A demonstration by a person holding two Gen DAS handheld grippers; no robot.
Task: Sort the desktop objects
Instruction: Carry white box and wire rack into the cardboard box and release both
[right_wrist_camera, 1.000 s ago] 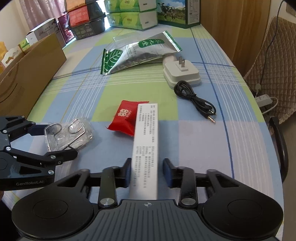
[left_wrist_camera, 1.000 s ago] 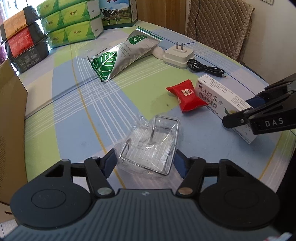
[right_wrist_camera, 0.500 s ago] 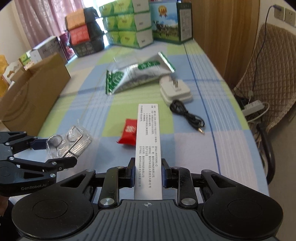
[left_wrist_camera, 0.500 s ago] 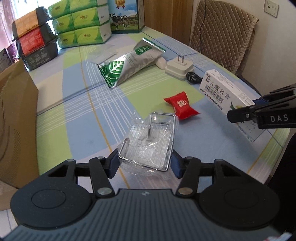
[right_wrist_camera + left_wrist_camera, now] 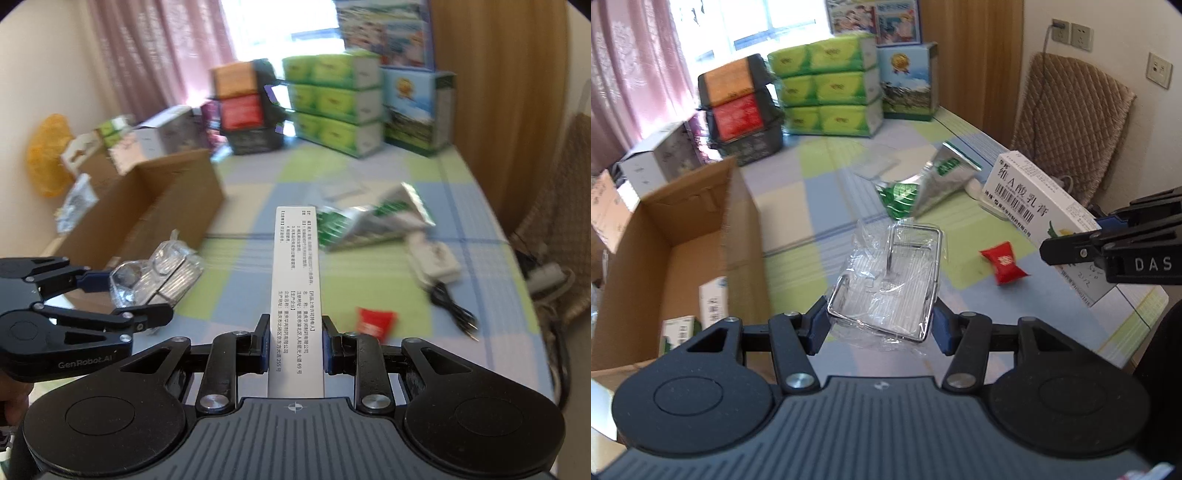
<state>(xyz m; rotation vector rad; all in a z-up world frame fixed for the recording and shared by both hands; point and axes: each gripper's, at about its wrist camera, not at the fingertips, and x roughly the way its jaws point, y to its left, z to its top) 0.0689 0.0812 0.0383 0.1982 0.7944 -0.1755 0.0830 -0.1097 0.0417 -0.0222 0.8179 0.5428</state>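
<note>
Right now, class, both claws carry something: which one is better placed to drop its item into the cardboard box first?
Probably the left claw. Its wrapped wire rack hangs beside the open cardboard box, which lies on the left. The right claw, holding the white carton, sits farther right and would have to cross over.

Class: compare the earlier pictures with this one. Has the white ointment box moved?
Yes. The white ointment box, clamped in the right gripper, has risen off the table, away from the red packet it lay beside.

Plastic-wrapped wire rack (image 5: 890,280) aloft, white carton (image 5: 296,291) aloft
</note>
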